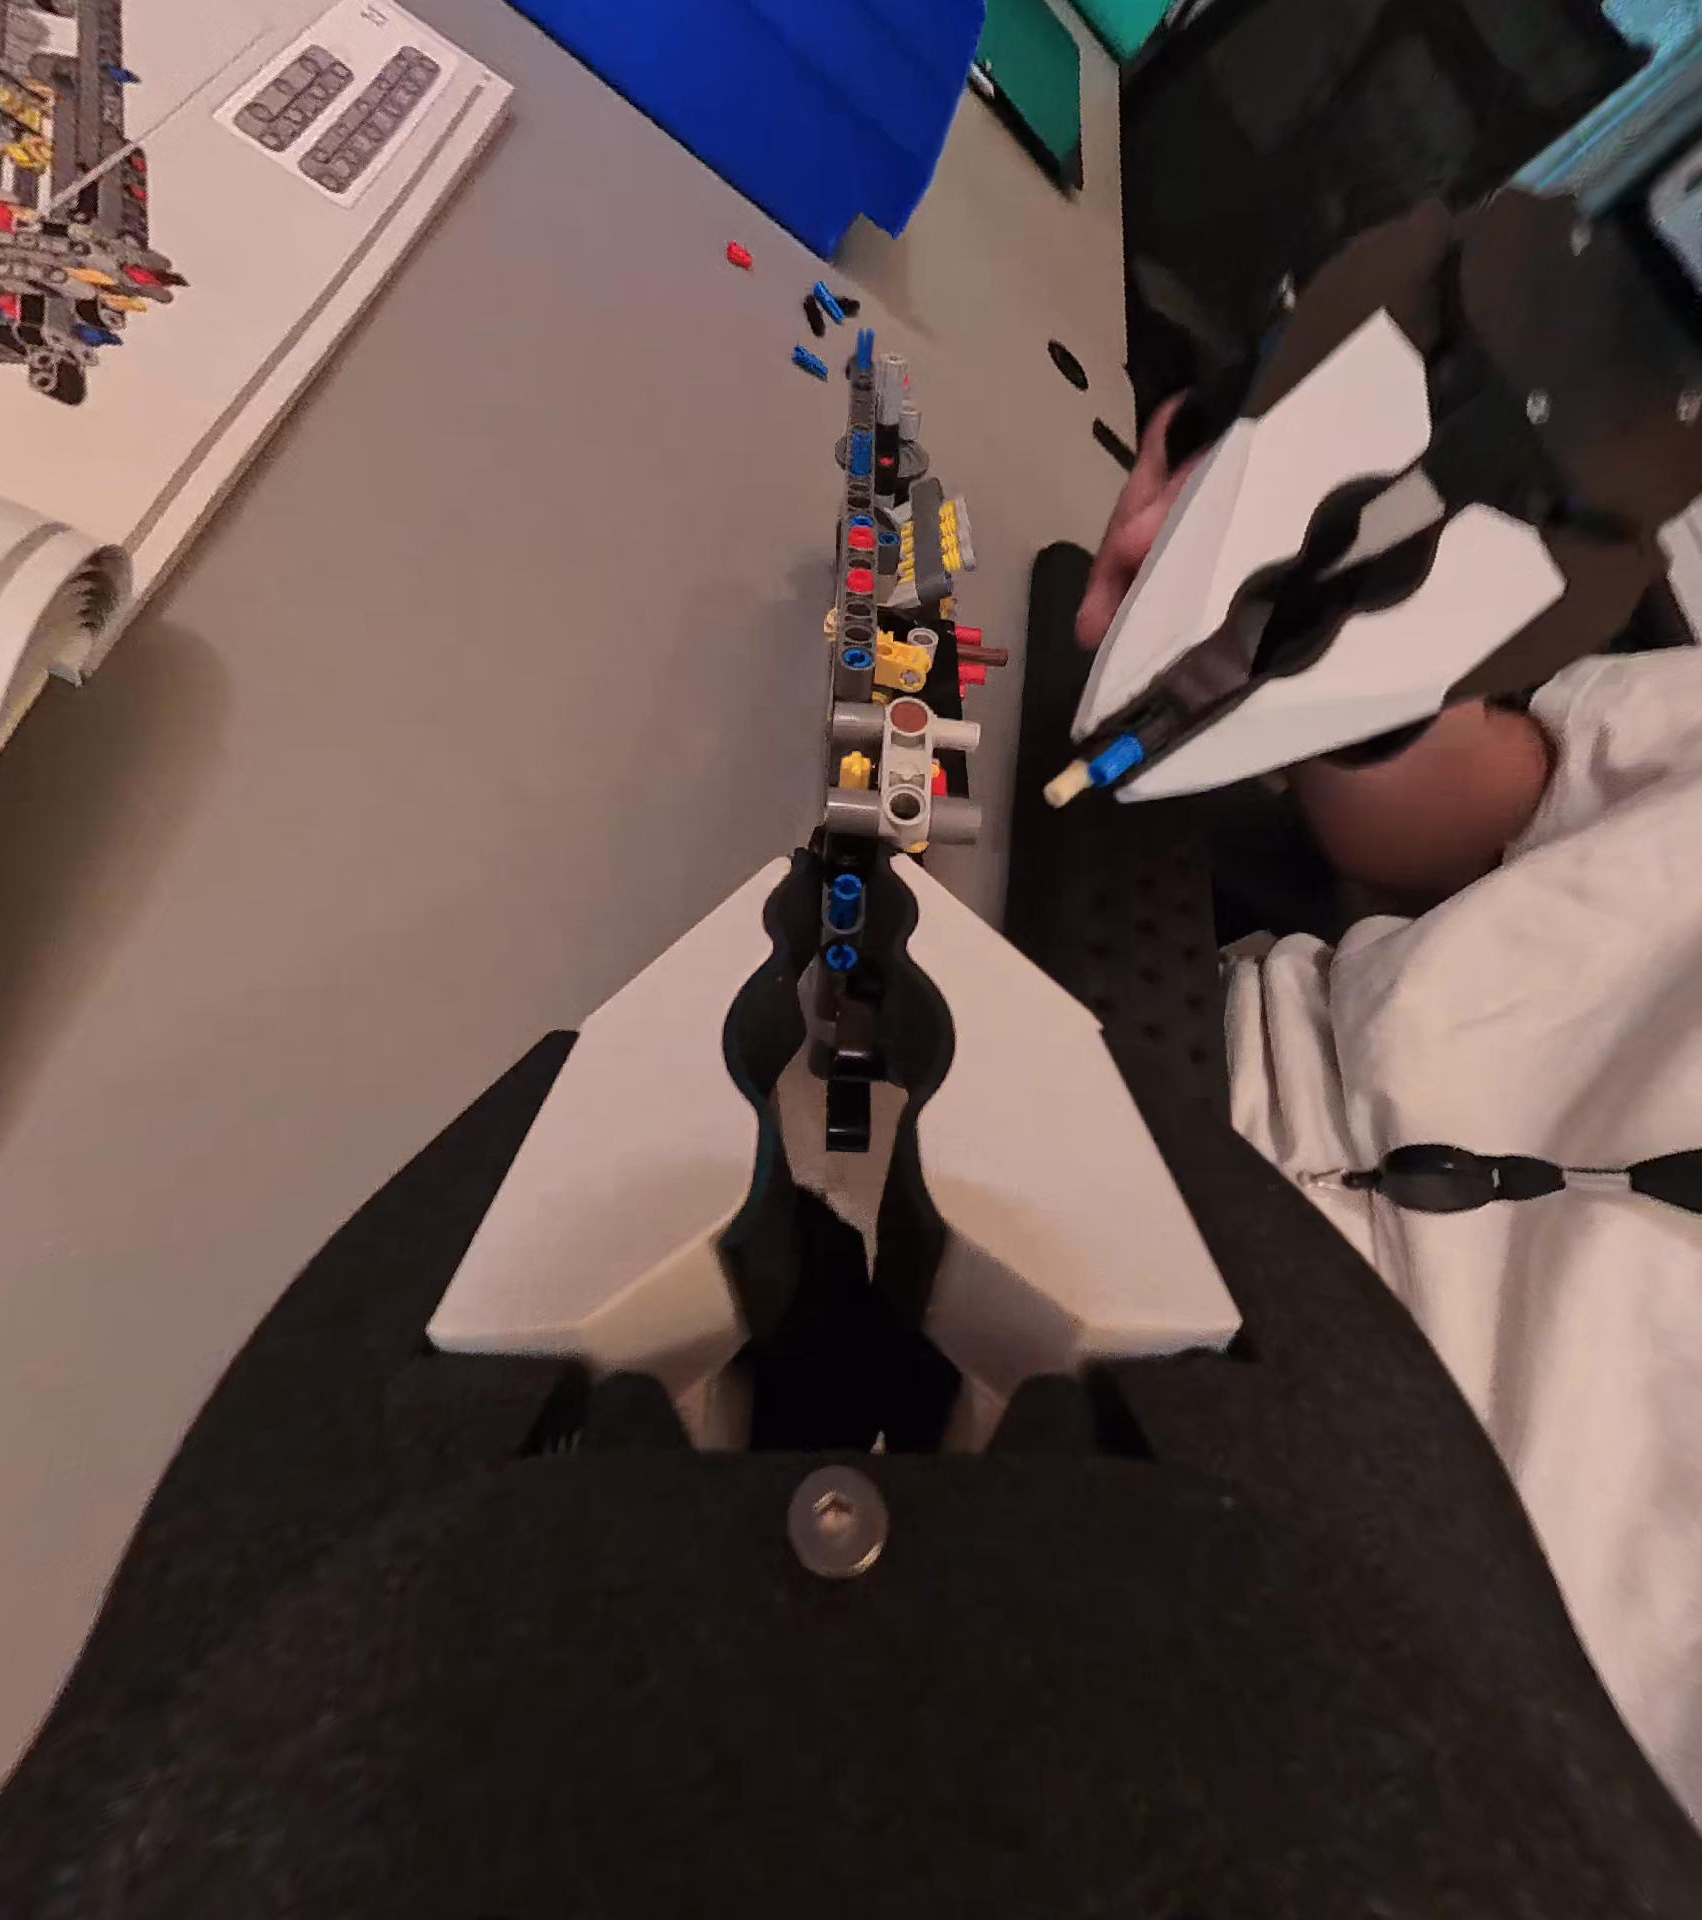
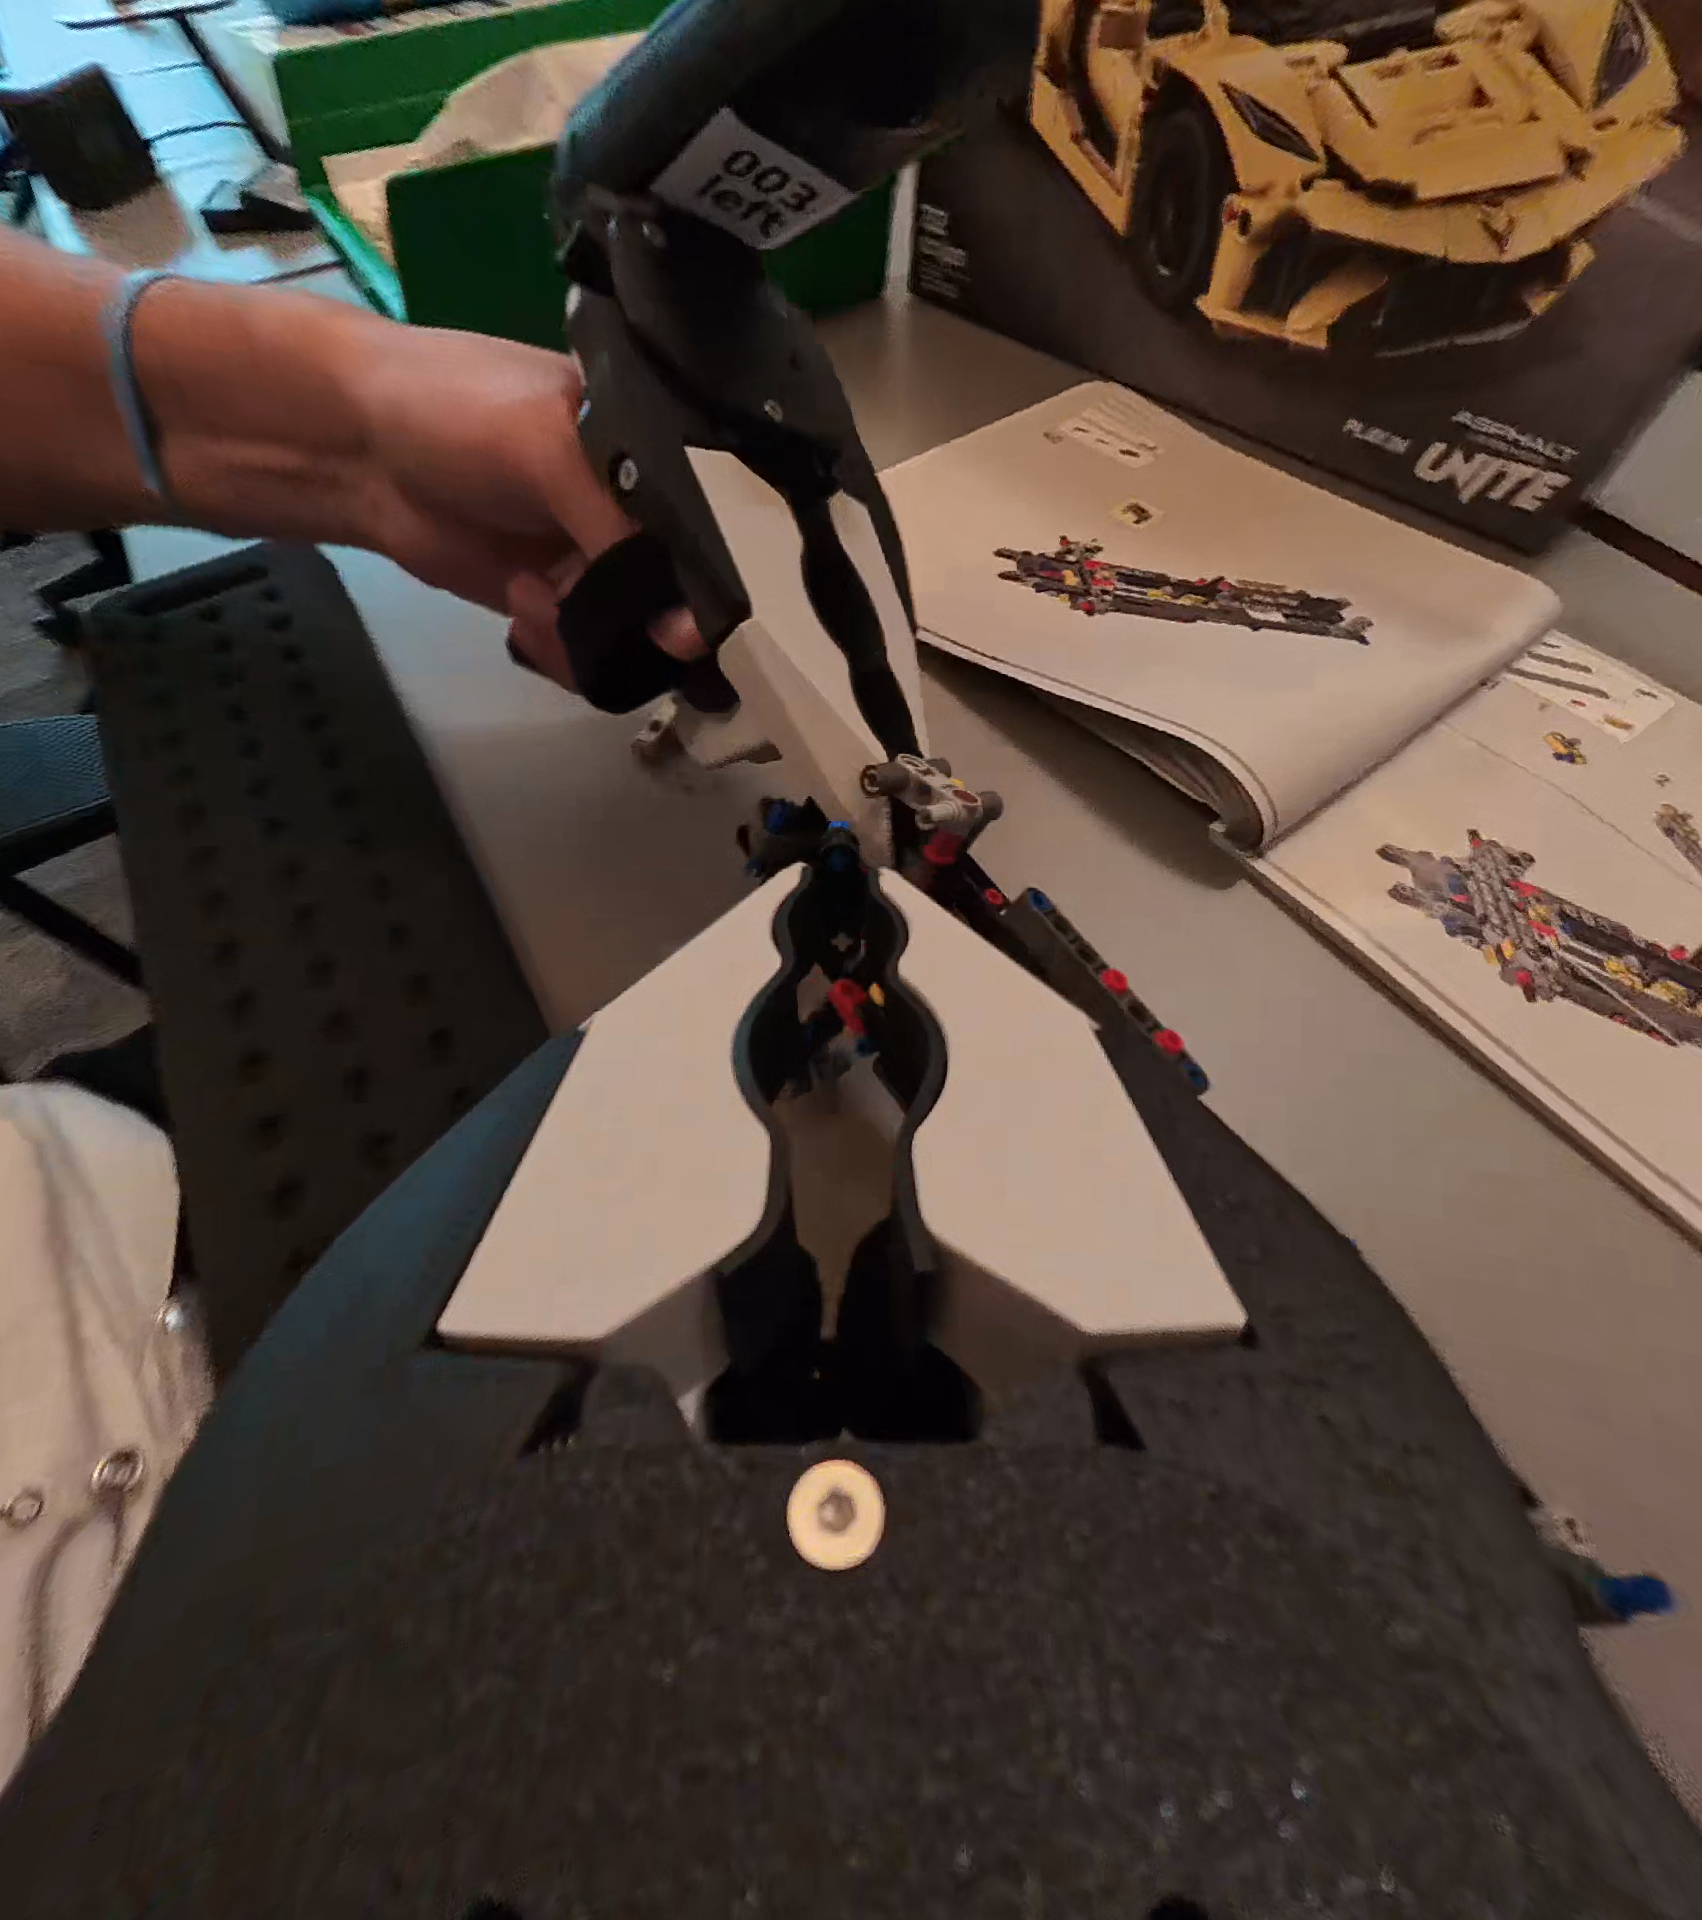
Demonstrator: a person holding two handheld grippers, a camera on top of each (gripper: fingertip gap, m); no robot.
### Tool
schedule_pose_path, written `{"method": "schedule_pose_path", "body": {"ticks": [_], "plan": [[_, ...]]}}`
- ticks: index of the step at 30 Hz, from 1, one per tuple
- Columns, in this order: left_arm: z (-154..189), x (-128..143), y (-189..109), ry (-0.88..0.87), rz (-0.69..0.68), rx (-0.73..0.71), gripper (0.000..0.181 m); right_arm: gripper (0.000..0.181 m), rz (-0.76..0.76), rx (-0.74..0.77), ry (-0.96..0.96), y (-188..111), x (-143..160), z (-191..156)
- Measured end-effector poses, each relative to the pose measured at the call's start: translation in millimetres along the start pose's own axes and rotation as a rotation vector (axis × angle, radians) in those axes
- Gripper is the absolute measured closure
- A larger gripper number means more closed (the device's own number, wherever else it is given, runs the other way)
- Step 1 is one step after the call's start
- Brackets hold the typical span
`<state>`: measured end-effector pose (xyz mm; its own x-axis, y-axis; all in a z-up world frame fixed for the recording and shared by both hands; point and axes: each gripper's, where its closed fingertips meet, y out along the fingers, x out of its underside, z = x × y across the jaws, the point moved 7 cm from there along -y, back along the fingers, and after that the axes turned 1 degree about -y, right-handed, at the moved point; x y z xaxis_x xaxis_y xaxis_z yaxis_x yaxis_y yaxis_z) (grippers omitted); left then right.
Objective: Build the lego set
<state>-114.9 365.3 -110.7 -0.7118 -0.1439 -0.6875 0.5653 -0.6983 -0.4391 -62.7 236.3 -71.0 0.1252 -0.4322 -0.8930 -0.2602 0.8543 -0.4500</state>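
Nearby, green bin [image 2: 473, 249] with paper bag [image 2: 473, 125]

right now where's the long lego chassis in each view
Left wrist view: the lego chassis runs up the centre, its near end clamped in the left tongs.
Right wrist view: chassis slants right of centre, past the right tongs, which pinch a blue pin.
Shared landmark: open instruction booklet.

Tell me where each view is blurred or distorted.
Left wrist view: the right claw and the hand behind it are motion-smeared, the chassis sharp, edges fisheye-bent. Right wrist view: softer overall, the box blurred, the manual curved by the lens.
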Motion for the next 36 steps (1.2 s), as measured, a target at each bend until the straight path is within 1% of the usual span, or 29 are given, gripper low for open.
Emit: {"method": "schedule_pose_path", "body": {"ticks": [6, 11, 15, 21, 25, 29, 34, 36], "plan": [[-14, 5, 1, -0.079, 0.060, 0.031, 0.175, 0.174, 0.009, 0.170, 0.152, 15, 5, 0], [-18, 9, -4, -0.115, 0.066, 0.031, 0.175, 0.175, -0.017, 0.223, 0.220, 20, 10, 0], [-21, 15, -1, -0.156, 0.074, 0.054, 0.175, 0.175, 0.002, 0.182, 0.324, 24, 17, 3], [-20, 18, 0, -0.180, 0.088, 0.063, 0.175, 0.175, 0.018, 0.206, 0.320, 26, 18, 2], [-21, 18, -1, -0.176, 0.097, 0.056, 0.175, 0.175, 0.047, 0.200, 0.370, 22, 21, 5], [-21, 19, -1, -0.183, 0.098, 0.062, 0.175, 0.175, 0.087, 0.179, 0.479, 17, 25, 6], [-22, 21, 0, -0.191, 0.097, 0.071, 0.175, 0.175, 0.187, 0.129, 0.552, 13, 37, 7], [-22, 21, 0, -0.187, 0.095, 0.070, 0.175, 0.175, 0.245, 0.141, 0.518, 7, 32, 8]]}}
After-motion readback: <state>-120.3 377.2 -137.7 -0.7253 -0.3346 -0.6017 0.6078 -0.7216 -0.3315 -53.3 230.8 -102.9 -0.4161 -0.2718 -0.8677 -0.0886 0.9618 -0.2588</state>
